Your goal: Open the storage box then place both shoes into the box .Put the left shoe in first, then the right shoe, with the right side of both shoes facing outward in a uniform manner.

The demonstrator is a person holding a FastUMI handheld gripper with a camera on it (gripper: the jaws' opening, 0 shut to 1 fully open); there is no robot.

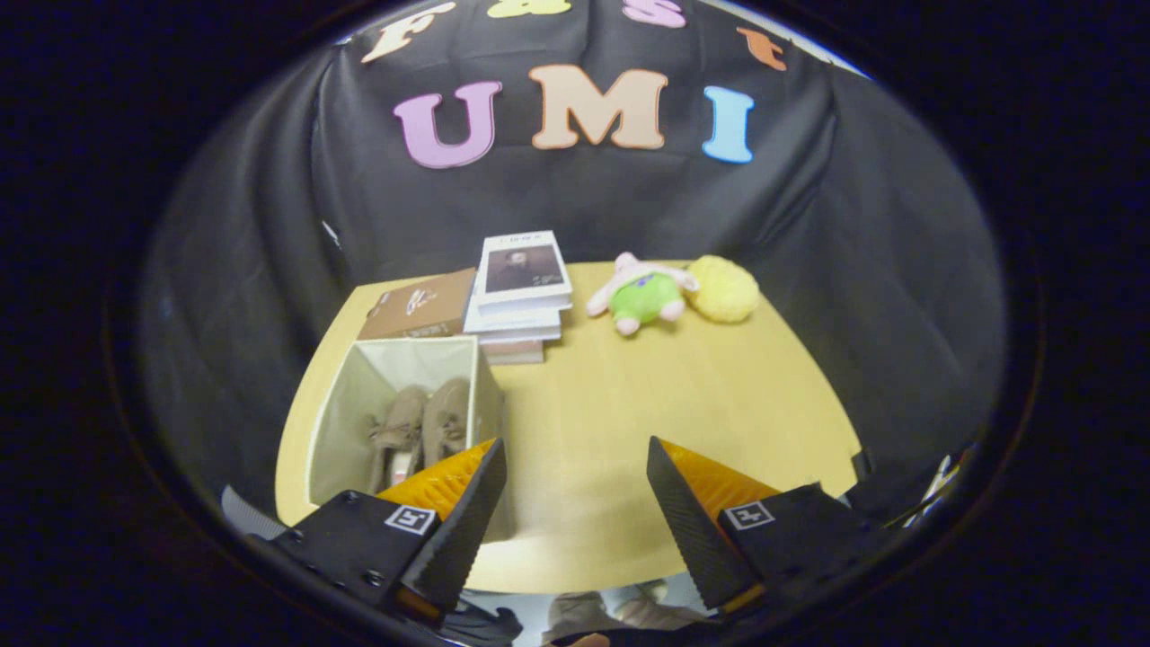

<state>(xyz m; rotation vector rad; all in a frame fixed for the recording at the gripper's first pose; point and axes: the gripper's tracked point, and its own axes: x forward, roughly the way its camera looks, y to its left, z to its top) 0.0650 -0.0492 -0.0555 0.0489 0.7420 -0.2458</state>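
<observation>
An open pale fabric storage box [359, 395] stands on the yellow table [629, 404], just ahead of my left finger. Two tan shoes [420, 427] lie side by side inside it, toes pointing away from me, with the near ends hidden behind my left finger. My gripper [575, 454] hovers above the table's near edge, open, with only bare tabletop between its fingers. The box sits to the left of the gap between the fingers.
A stack of books [519, 296] and a brown book [420, 307] lie beyond the box. A green and pink plush toy [642, 296] and a yellow fluffy ball [724, 288] rest at the far edge. Black cloth walls surround the table.
</observation>
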